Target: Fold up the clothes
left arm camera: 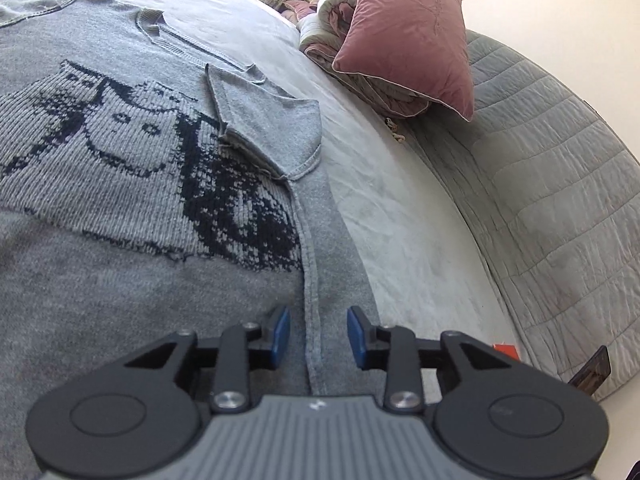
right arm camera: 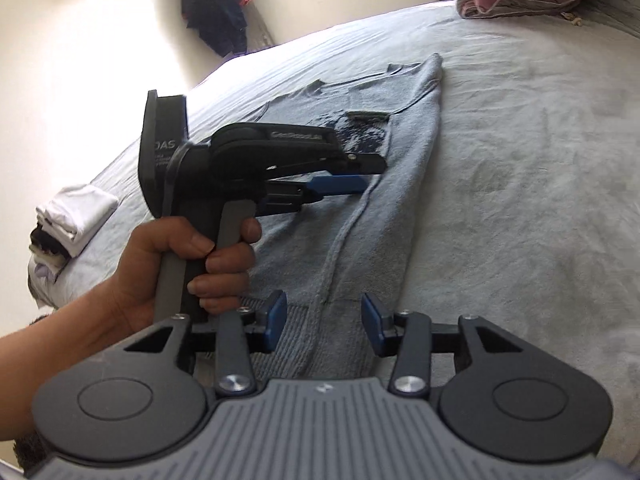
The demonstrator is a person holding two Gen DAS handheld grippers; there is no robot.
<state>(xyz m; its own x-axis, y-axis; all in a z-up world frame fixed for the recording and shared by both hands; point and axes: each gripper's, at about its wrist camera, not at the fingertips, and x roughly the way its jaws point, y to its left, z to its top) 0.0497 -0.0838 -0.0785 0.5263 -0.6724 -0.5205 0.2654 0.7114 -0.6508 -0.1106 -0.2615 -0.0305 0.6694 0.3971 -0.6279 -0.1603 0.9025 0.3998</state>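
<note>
Now one grey sweater (left arm camera: 120, 240) on bed (left arm camera: 400, 220), two grippers' fingers (left arm camera: 282, 332) parted, seemingly gripping nothing, one pillow (left arm camera: 404, 32).

A pink velvet cushion (left arm camera: 408, 36) leans on a rolled quilt (left arm camera: 352, 68) at the head of the bed (left arm camera: 400, 240), beside a grey quilted headboard (left arm camera: 560, 200). A stack of folded white laundry (right arm camera: 76, 216) sits near the bed's far edge. Dark clothing (right arm camera: 216, 4) hangs by the window.
</note>
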